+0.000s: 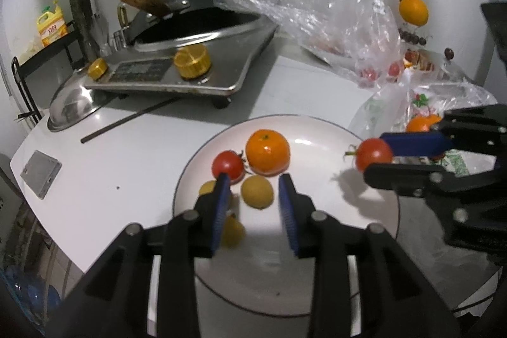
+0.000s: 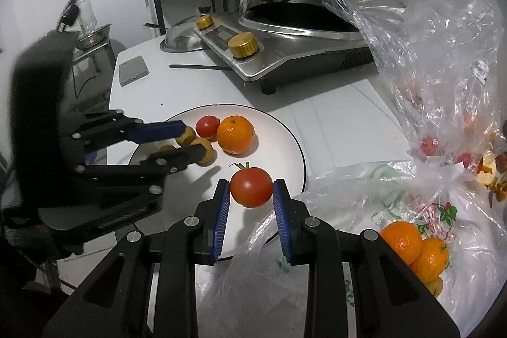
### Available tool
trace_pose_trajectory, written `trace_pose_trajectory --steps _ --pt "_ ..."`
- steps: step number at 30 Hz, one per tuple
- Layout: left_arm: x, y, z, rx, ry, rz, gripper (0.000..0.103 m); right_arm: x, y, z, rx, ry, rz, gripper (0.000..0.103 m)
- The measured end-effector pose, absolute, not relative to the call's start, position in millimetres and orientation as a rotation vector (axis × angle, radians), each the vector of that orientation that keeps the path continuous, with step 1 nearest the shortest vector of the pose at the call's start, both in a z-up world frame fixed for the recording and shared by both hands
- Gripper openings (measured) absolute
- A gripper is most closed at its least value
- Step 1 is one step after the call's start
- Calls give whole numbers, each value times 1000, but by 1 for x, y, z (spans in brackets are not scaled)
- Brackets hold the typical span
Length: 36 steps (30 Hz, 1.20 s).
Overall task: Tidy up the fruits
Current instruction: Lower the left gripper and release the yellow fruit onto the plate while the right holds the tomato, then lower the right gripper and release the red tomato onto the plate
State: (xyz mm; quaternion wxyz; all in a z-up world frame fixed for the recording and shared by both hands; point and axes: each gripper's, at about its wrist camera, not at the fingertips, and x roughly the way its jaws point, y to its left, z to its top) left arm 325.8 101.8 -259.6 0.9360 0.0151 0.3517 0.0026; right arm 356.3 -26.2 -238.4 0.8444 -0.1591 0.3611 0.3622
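A white plate (image 1: 317, 258) holds an orange (image 1: 267, 151), a red tomato (image 1: 227, 165) and small yellow fruits (image 1: 256, 190). My left gripper (image 1: 253, 189) is open and empty, hovering over the yellow fruits. My right gripper (image 2: 251, 190) is shut on a second tomato (image 2: 251, 186) and holds it above the plate's right rim (image 2: 301, 154); it also shows in the left wrist view (image 1: 374, 153). In the right wrist view the left gripper (image 2: 190, 141) hangs over the yellow fruits (image 2: 207, 149).
A plastic bag with oranges (image 2: 415, 246) lies right of the plate. A clear bag of fruit (image 2: 443, 68) stands behind it. A stove with a wok (image 2: 294, 21), a steel lid (image 1: 71, 106) and a phone (image 2: 133, 70) sit on the white counter.
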Motion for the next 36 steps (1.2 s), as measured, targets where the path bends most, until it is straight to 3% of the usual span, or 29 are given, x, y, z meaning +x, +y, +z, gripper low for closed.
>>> trace_pose_trajectory --steps 26,27,30,36 --pt "304 160 -260 -85 674 60 35 392 15 -259 -393 800 683 30" --pt "304 161 -261 -88 673 61 36 393 16 -260 -396 799 679 30" --pt "302 166 -262 -108 666 64 58 394 20 -262 -407 799 665 30" --pt "300 171 -262 -117 664 68 58 397 25 -268 -429 803 640 30"
